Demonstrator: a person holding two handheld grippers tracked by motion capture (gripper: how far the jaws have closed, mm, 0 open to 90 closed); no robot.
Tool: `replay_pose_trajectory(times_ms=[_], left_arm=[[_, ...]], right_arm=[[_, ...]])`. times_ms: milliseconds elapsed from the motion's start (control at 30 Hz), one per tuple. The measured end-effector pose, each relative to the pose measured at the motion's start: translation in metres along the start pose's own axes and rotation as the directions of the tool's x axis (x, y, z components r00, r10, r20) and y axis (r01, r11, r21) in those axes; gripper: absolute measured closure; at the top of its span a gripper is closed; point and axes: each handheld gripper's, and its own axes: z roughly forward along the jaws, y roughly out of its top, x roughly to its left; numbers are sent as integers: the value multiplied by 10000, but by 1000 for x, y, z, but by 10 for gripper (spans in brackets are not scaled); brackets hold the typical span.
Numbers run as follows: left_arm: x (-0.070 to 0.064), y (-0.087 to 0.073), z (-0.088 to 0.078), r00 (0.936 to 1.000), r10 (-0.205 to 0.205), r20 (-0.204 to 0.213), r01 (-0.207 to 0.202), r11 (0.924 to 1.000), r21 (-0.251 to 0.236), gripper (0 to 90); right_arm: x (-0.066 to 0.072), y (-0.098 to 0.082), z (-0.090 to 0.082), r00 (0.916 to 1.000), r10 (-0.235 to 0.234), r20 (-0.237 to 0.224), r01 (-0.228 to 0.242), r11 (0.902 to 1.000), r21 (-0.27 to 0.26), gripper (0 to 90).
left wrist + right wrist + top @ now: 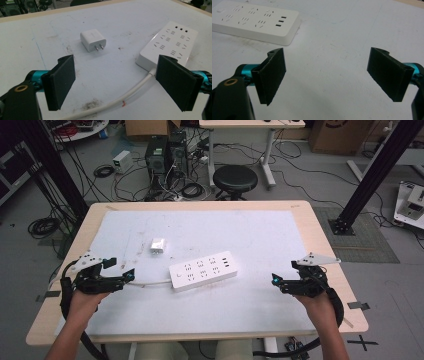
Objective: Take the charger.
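A person's two hands rest at the near corners of a white-covered worktop [280, 227], each holding a claw with its jaws spread wide and nothing between them. The white power strip [202, 270] lies flat at the centre of the worktop, socket face up. The small white plug-in charger [157, 245] lies on its side just beyond the strip's left end, apart from it, its two metal prongs pointing toward the left claw [120, 272].

The work appears to be at its opening step: neither thing has been touched, and the likely aim is seating the charger in one of the strip's sockets. The left claw, well to the left of the strip, looks best placed to go first; it would need to reach past the strip's cord, close on the charger's body and turn the prongs downward. The right claw [276, 280], well to the right of the strip, could steady the strip.

The strip's white cord [120, 101] runs from the strip's left end straight under the left claw, the one thing in its path. A black stool [235, 179] and computer towers [165, 152] stand on the floor beyond the worktop, clear of the work.
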Motion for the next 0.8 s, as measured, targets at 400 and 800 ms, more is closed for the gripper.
replay_pose_trajectory(times_ms=[400,800], left_arm=[[-3,11,3,10000,-60,-41,60,10000,45,165],[1,45,27,9964,-825,-215,819,9963,-273,164]], right_arm=[[3,2,1,9998,-138,-140,137,9998,-127,157],[2,8,6,9994,-133,-327,132,9999,-11,158]])
